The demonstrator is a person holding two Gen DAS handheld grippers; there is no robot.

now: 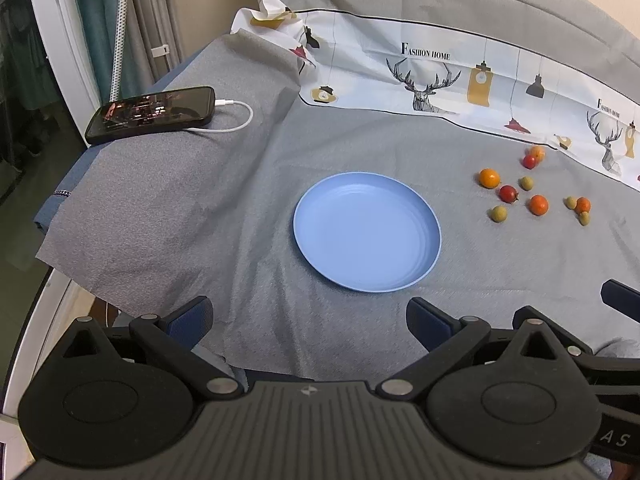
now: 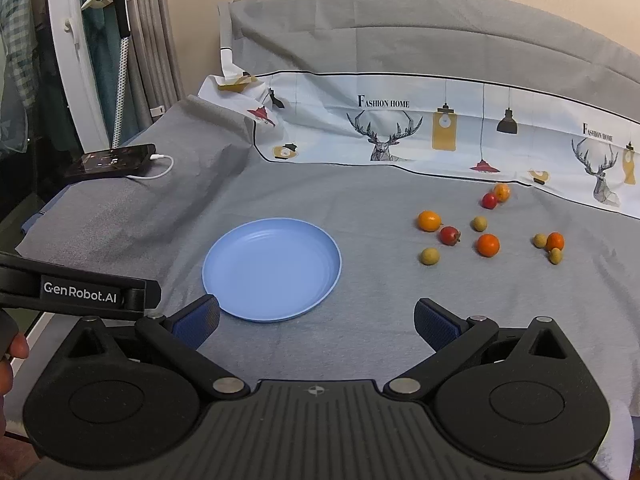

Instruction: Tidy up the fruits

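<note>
An empty blue plate (image 1: pixel 367 232) (image 2: pixel 272 269) lies on the grey cloth. To its right several small fruits are scattered: orange ones (image 1: pixel 489 178) (image 2: pixel 488 245), red ones (image 1: pixel 508 193) (image 2: pixel 449 235) and pale green ones (image 1: pixel 499 213) (image 2: pixel 429 256). My left gripper (image 1: pixel 310 322) hovers open in front of the plate, nothing between its fingers. My right gripper (image 2: pixel 316 322) is open too, just right of the plate's near rim, with the fruits farther ahead to the right.
A black phone (image 1: pixel 150 114) (image 2: pixel 110 162) with a white cable lies at the table's far left edge. A patterned white cloth (image 1: pixel 440 84) runs along the back. The left gripper's body (image 2: pixel 76 290) shows at the left of the right wrist view, beside a hand.
</note>
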